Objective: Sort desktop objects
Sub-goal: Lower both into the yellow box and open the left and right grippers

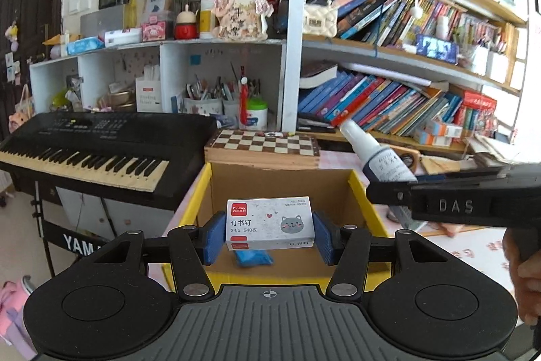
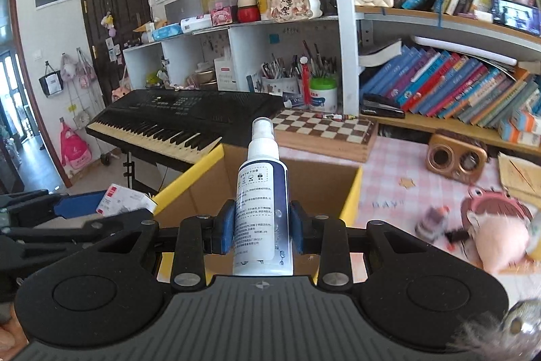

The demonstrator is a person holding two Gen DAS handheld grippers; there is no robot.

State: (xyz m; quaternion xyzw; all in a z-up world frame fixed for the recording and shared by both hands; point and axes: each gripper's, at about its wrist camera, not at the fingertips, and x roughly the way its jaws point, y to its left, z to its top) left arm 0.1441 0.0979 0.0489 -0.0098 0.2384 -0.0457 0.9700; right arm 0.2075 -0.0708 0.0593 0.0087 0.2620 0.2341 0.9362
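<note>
Overhead: one staple box [image 1: 270, 224], one spray bottle [image 2: 262, 208].

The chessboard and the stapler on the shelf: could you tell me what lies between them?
In the right wrist view, a small printed strip lies on the chessboard's far edge, before the stapler.

A home study: crammed bookshelves [image 1: 389, 104], keyboard piano [image 1: 88, 151], plush toys [image 2: 500, 239].

Both handheld tools look alike: matte black plastic with a ribbed grey top plate and a small crosshair mark at 12 o'clock on its edge. The left gripper [image 1: 270, 234] has 2 round black discs, silver rivets on its linkage arms and blue ribbed pads [image 1: 212, 237]. The right gripper [image 2: 262, 230] matches, with "DAS" in raised letters on its side.
</note>
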